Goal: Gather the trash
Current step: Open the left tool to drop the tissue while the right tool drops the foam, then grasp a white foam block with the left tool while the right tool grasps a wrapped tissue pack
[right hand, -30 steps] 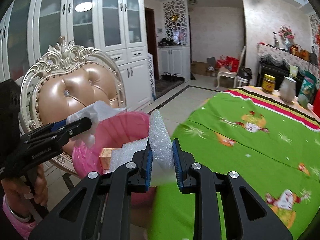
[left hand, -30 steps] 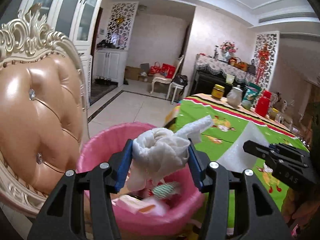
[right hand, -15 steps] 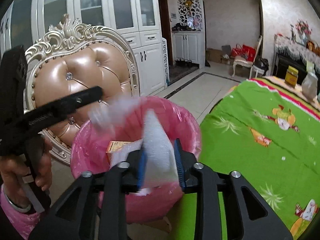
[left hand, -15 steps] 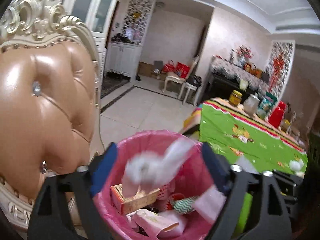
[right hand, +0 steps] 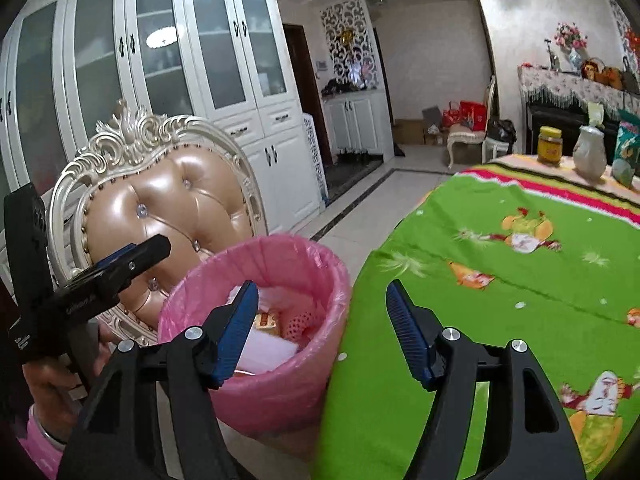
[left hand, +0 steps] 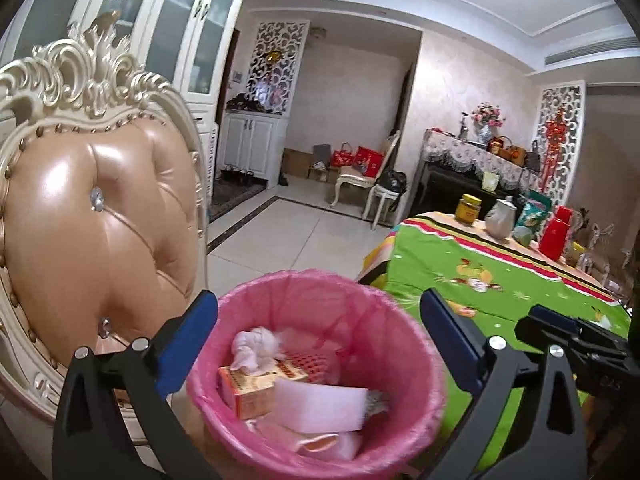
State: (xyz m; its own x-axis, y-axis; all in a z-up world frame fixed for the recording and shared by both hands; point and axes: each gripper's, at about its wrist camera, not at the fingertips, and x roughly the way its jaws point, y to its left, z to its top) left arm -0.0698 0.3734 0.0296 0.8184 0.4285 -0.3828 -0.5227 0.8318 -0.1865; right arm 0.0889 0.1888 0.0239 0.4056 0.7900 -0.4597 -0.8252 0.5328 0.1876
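Note:
A pink-lined trash bin [left hand: 400,322] stands between a chair and the table; it also shows in the right wrist view [right hand: 320,280]. Inside lie a crumpled white tissue [left hand: 252,346], a white foam sheet [left hand: 320,408], an orange box [left hand: 246,392] and other scraps. My left gripper [left hand: 318,328] is open and empty above the bin; it also shows in the right wrist view [right hand: 132,260]. My right gripper [right hand: 322,308] is open and empty over the bin's right rim, and it shows at the right of the left wrist view [left hand: 560,332].
A tufted tan chair with a carved cream frame [left hand: 92,216] stands left of the bin. A table with a green cartoon cloth [right hand: 500,292] lies to the right, with a jar [right hand: 550,145], a jug [right hand: 588,158] and a red container [left hand: 554,232] at its far end. White cabinets stand behind.
Both grippers opened. The tissue dropped from the left gripper and the foam sheet from the right; both now lie in the bin.

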